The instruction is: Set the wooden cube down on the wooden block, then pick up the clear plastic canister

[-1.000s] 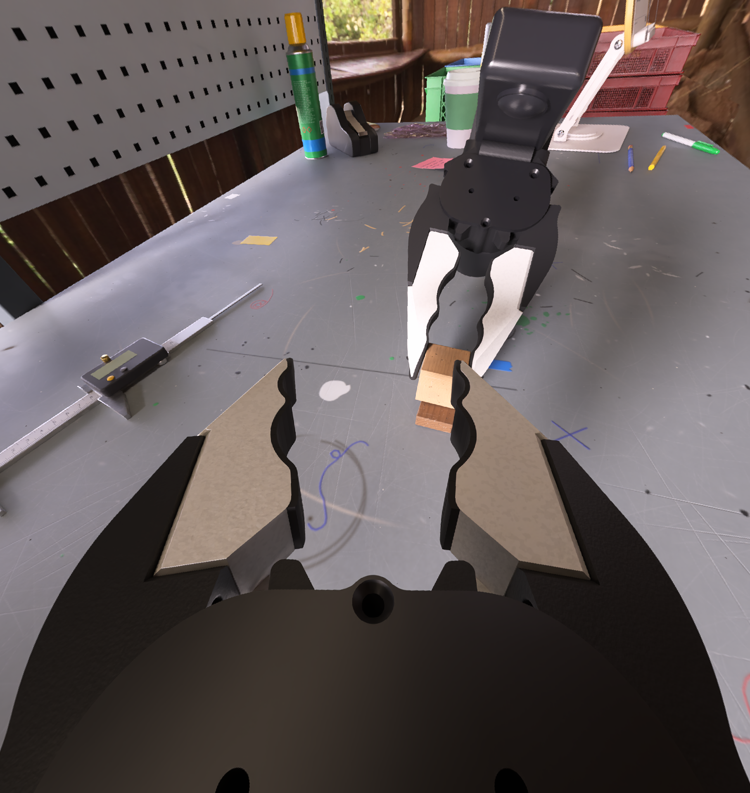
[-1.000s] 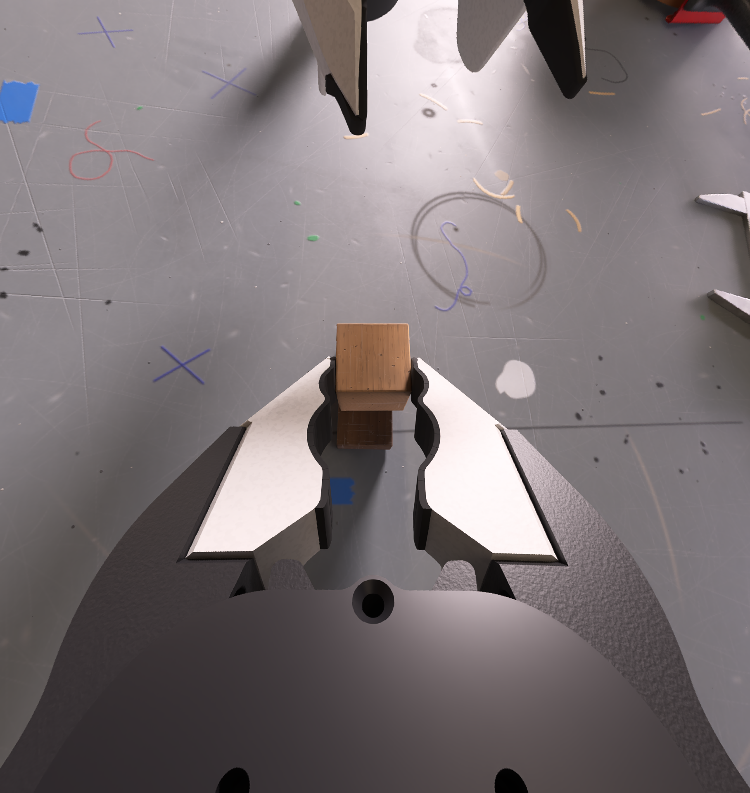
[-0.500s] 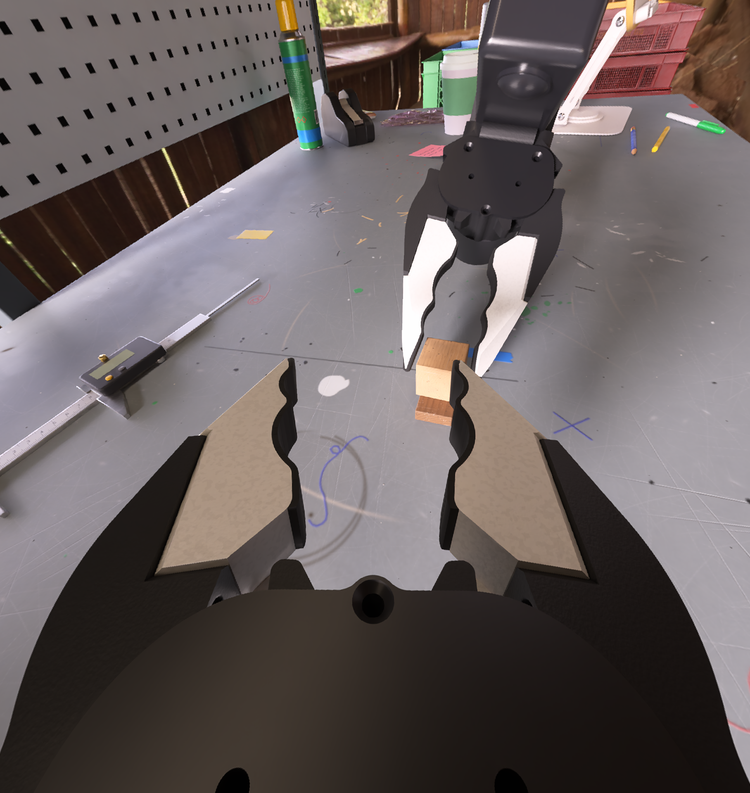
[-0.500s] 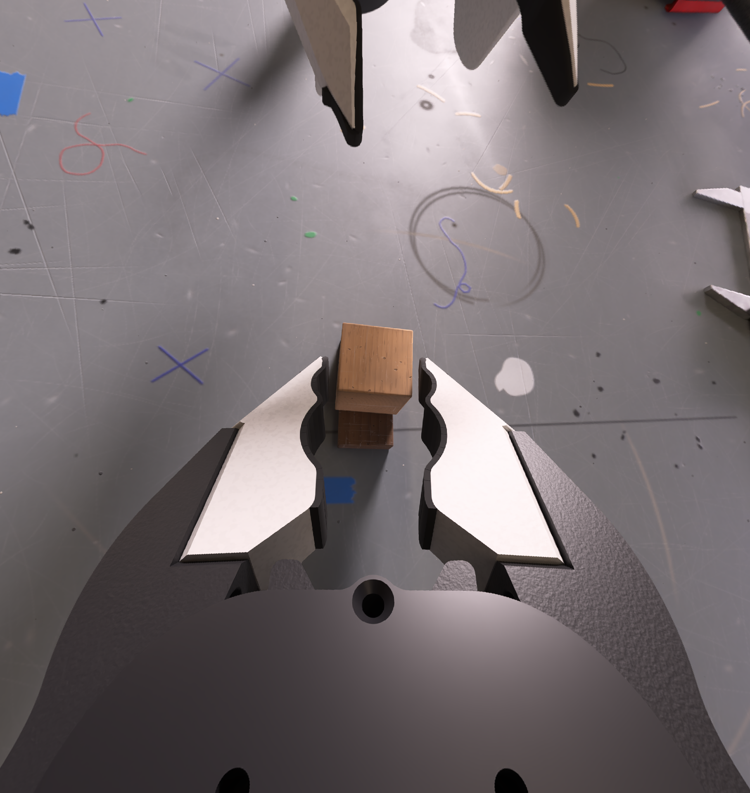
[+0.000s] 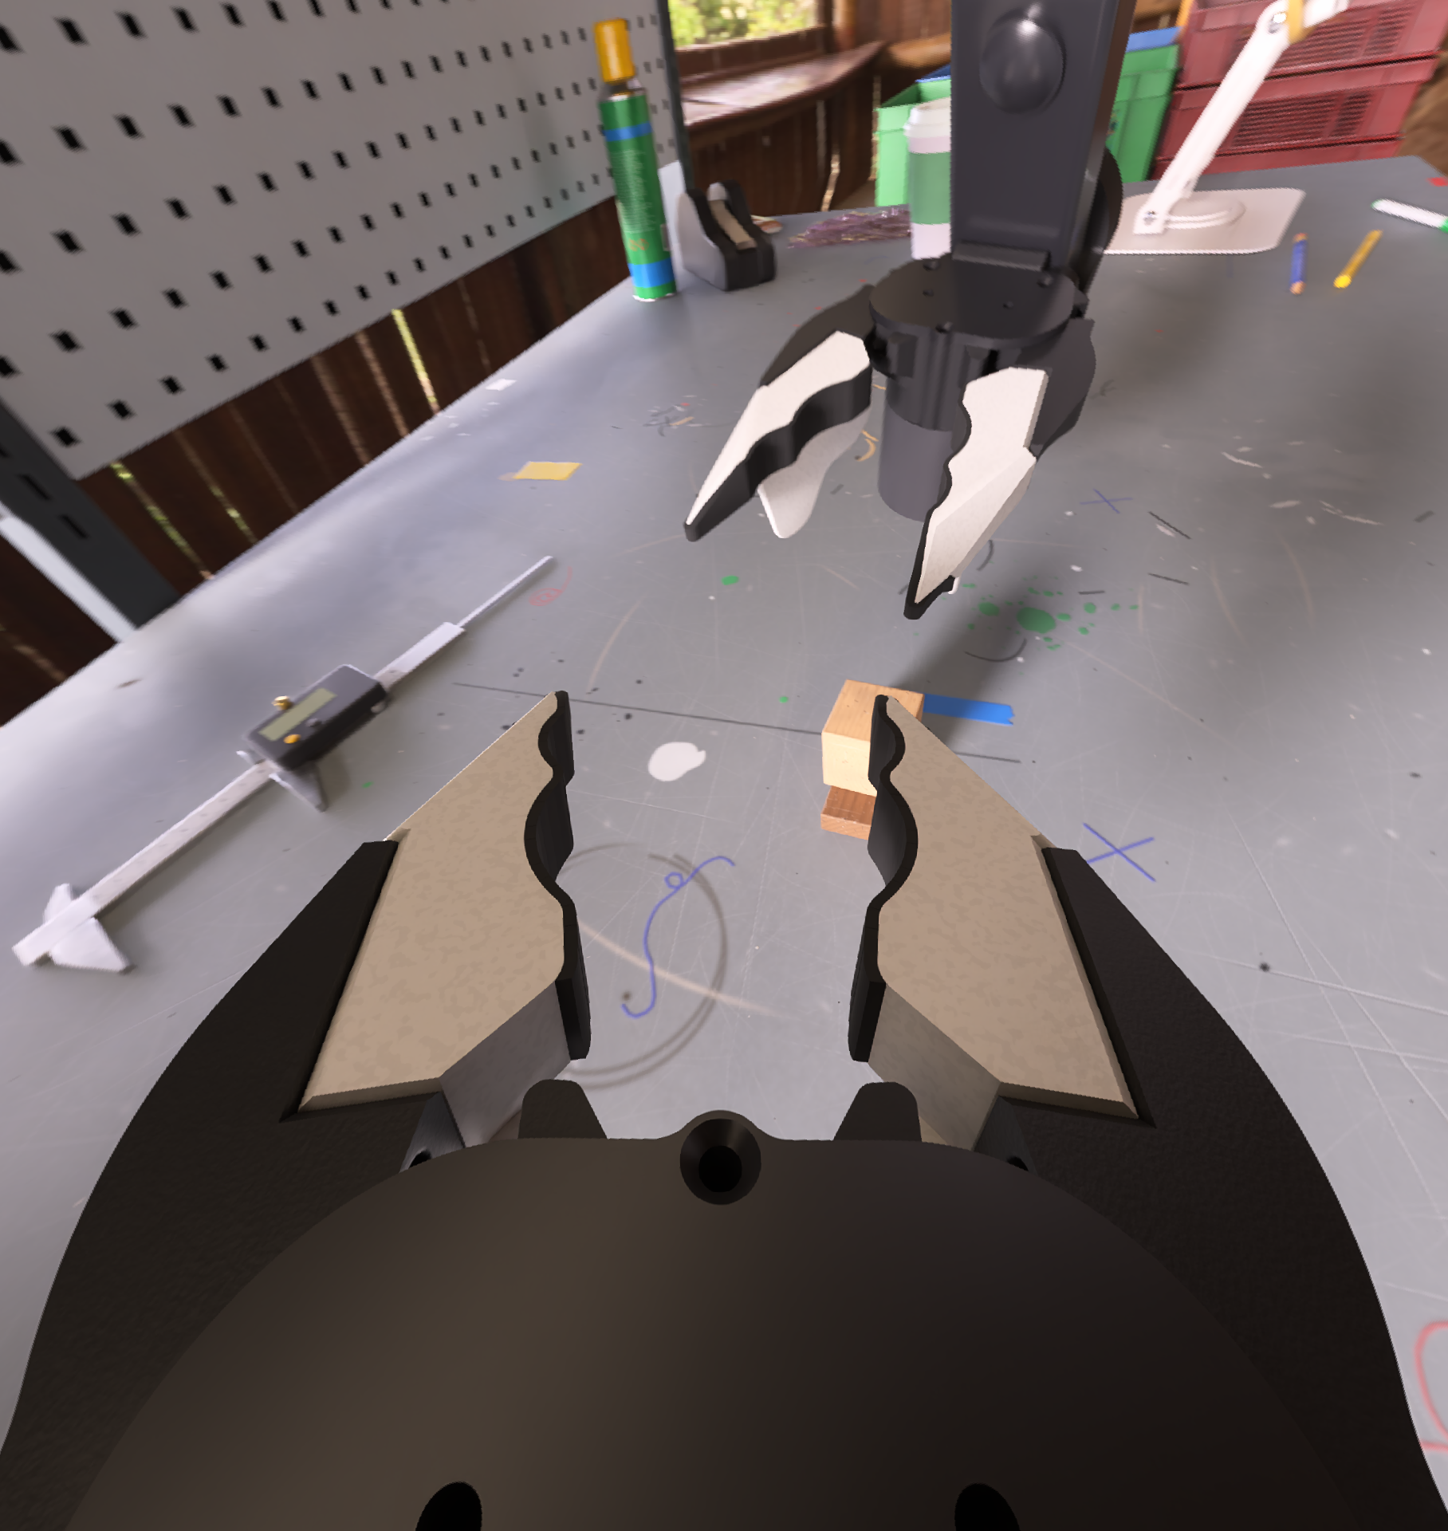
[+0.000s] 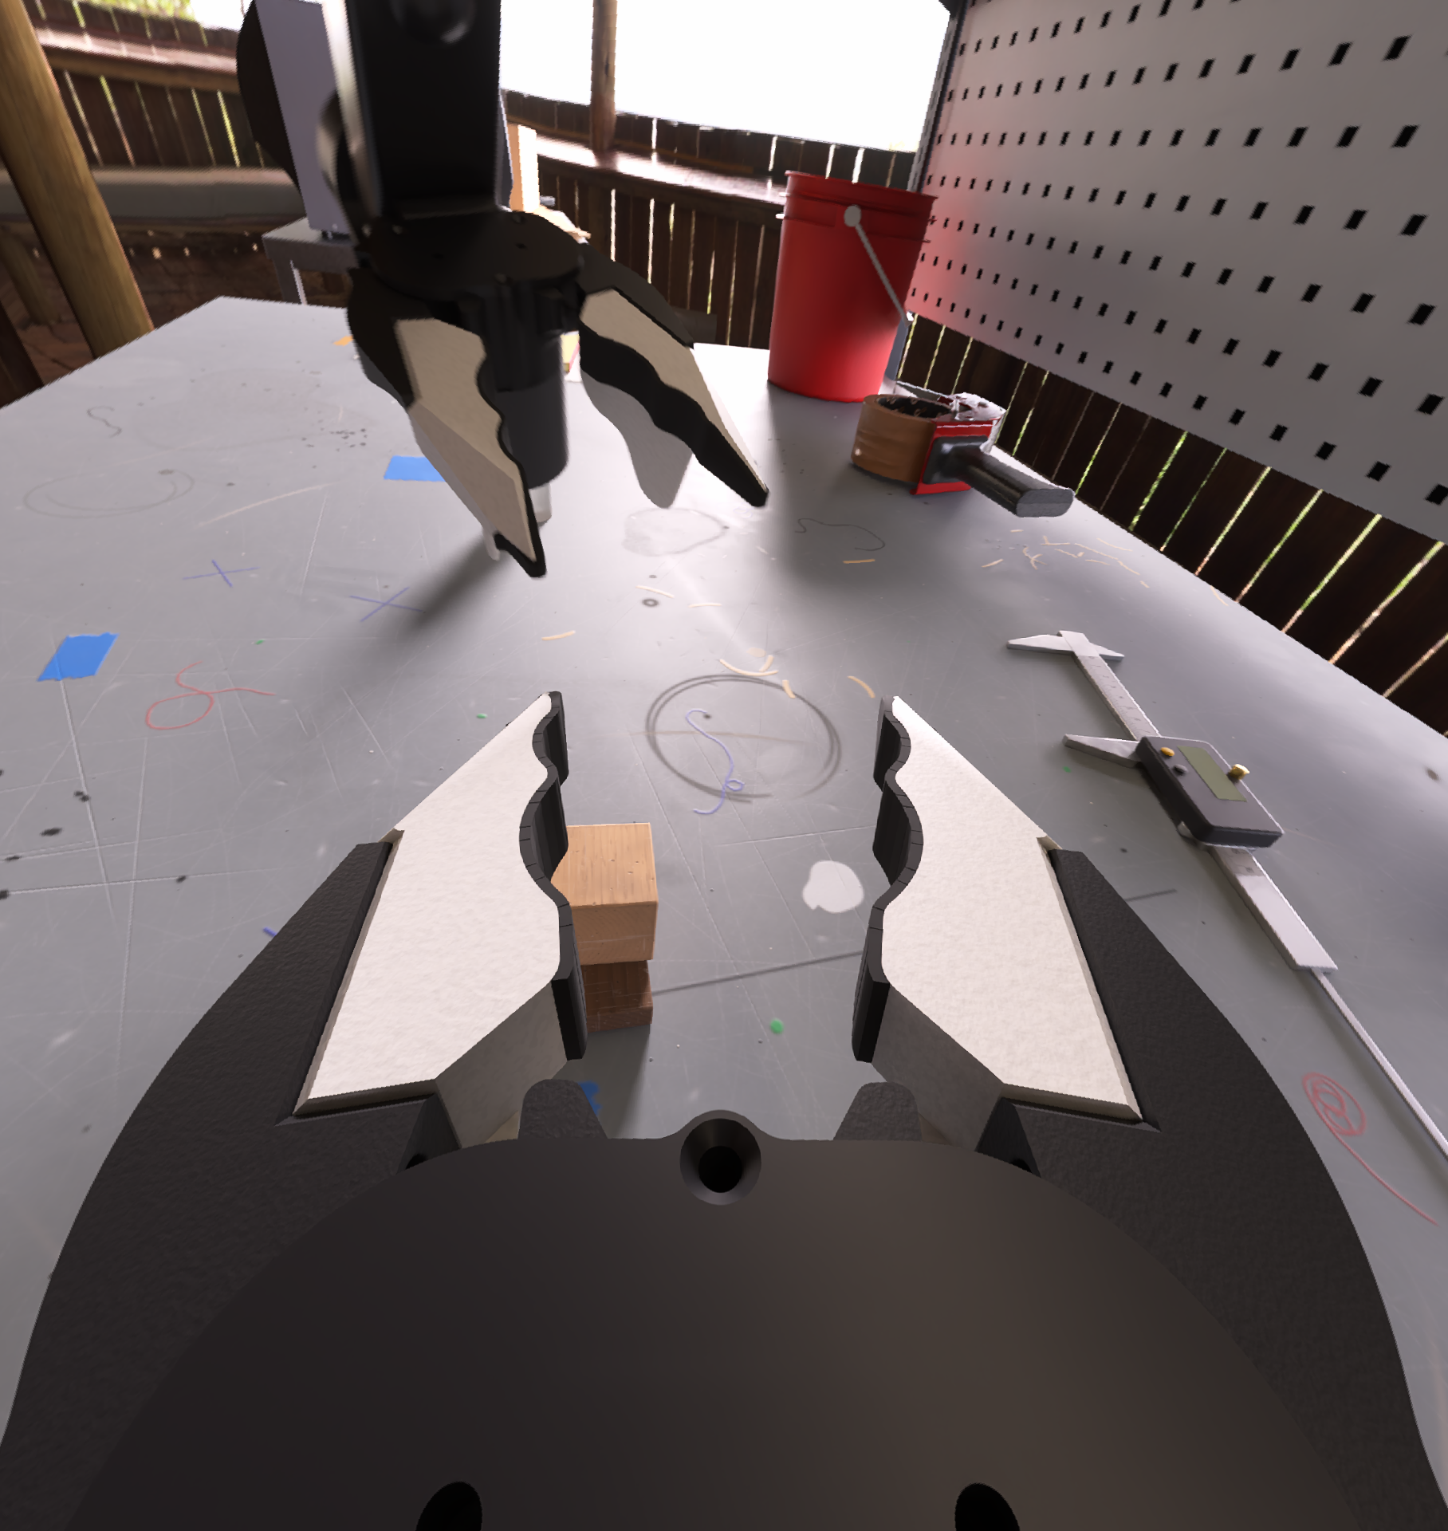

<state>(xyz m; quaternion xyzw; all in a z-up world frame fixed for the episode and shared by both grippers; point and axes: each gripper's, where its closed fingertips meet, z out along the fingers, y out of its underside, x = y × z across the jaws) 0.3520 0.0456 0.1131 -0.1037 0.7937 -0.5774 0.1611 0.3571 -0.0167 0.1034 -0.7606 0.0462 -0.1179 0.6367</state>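
1. My right gripper [image 6: 721, 795] hangs above the tabletop [image 6: 207, 828], tilted forward, jaws spread wide and empty.
2. The wooden cube [image 6: 613, 891] sits on the wooden block [image 6: 617, 994], beside my right gripper's left finger, untouched.
3. My left gripper [image 5: 721, 795] hovers opposite, jaws wide and empty; the stack lies just beyond its right fingertip.

My workbench [image 5: 1201, 828] is a scuffed grey slab with pen squiggles, paint specks and bits of blue tape. A grey pegboard [image 5: 248, 207] stands along one side, dark wooden slat fencing [image 6: 663, 232] behind it. Daylight blasts through the opening [image 6: 745, 66] past a wooden post [image 6: 33, 166].
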